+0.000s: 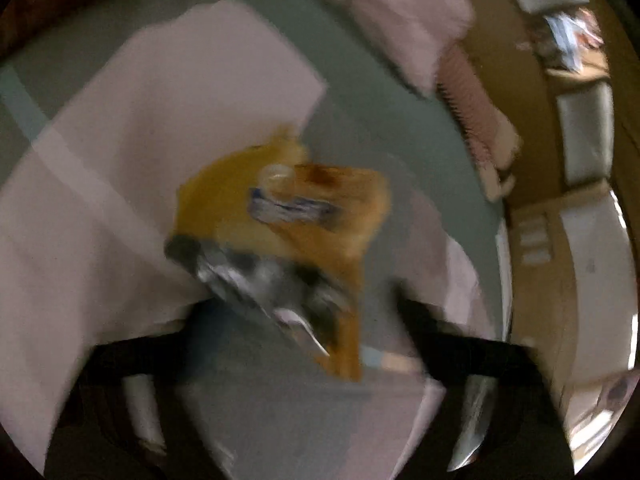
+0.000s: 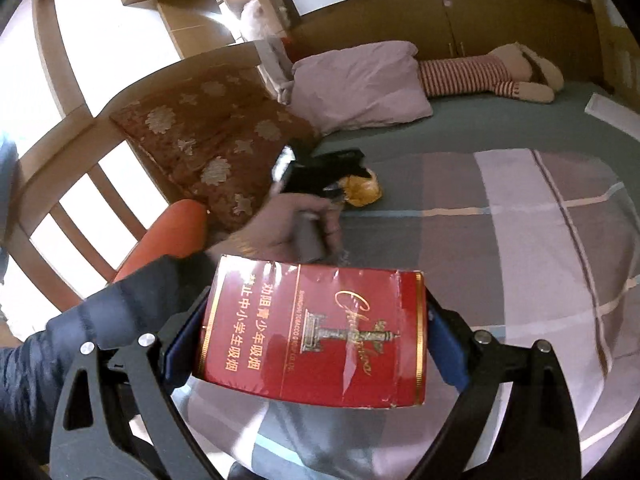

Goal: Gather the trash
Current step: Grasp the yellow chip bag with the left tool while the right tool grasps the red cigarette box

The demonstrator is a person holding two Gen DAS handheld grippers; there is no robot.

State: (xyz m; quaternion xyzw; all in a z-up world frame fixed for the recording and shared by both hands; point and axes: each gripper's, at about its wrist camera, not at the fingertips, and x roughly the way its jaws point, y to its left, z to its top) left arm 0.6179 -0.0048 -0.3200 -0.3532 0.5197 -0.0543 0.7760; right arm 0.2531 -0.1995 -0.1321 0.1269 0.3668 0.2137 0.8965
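On the bed (image 2: 460, 128), toward the headboard (image 2: 80, 148) side of the grey-green sheet: a crumpled yellow wrapper (image 2: 365, 190), lying just past the edge of the checked lilac-and-grey quilt (image 2: 540, 240) and near the brown floral cushion (image 2: 208, 136). Right over it in the right wrist view, the left gripper (image 2: 344, 182), black, pointing down, held by the left hand (image 2: 296, 220), its front end overlapping the near edge of the wrapper. From the left wrist view, heavily blurred: the same yellow wrapper (image 1: 280, 220) with a silvery inner side and a blue-and-white printed patch, lying between and ahead of the two dark fingers (image 1: 472, 412) of the left gripper (image 1: 296, 308). Whether the pads press on it or stand clear: cannot tell through the blur.

Close to the lens in the right wrist view: a red cigarette pack (image 2: 312, 336) with gold lettering and a gold column emblem, clamped crosswise in the right gripper (image 2: 308, 340), one blue-padded finger (image 2: 448, 344) against each short side, held above the quilt. Beside it on the left, a dark blue sleeve (image 2: 100, 320).

Further back on the bed: a lilac pillow (image 2: 360, 84) against the headboard end, and beside it a plush toy (image 2: 480, 72) in a red-and-white striped top, lying flat on the sheet. Below the cushion, something orange and rounded (image 2: 168, 232), not identifiable.
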